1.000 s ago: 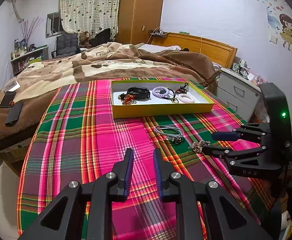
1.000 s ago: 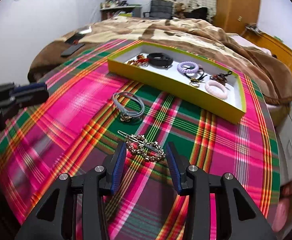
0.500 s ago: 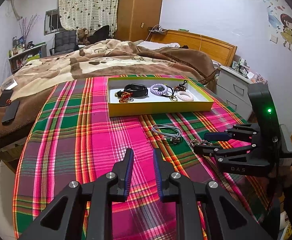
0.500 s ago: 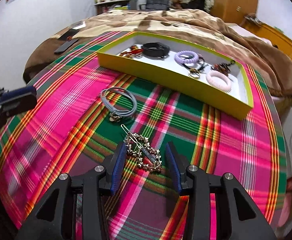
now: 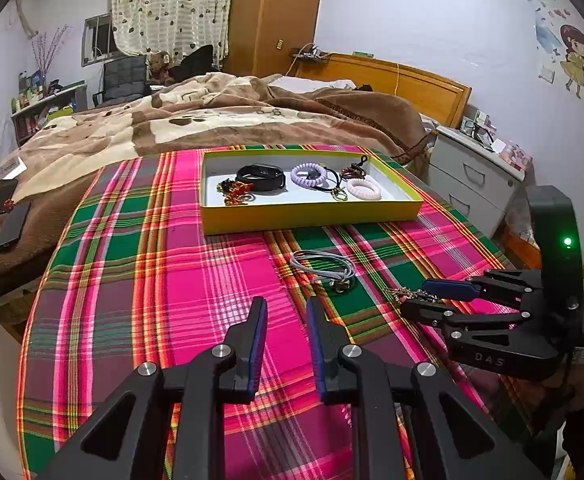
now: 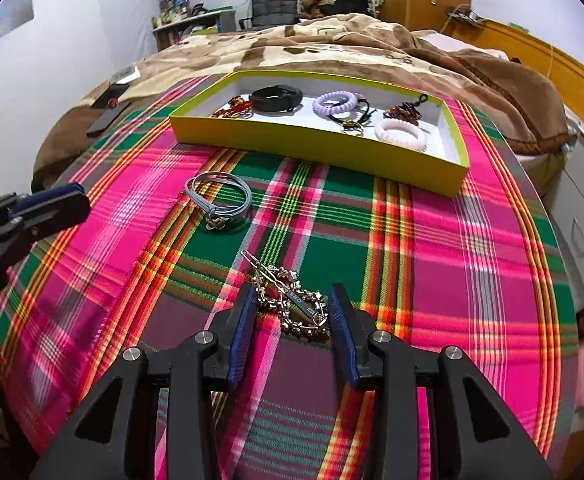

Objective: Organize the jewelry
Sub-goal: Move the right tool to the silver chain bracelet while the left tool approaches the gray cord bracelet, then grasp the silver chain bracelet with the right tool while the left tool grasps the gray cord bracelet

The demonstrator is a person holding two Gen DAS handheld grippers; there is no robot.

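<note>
Right gripper (image 6: 292, 300) closing around hair clip (image 6: 289, 300), fingers (image 6: 243, 320) apart.

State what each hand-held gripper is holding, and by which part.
Nothing yet. The left hand-held gripper is empty; the right hand-held gripper, just closing, straddles the metal hair clip without pressing it.

Plaid table (image 6: 432, 248): tray (image 6: 316, 148), cord bracelet (image 6: 217, 196), seemingly hairclip (image 6: 292, 300)
</note>
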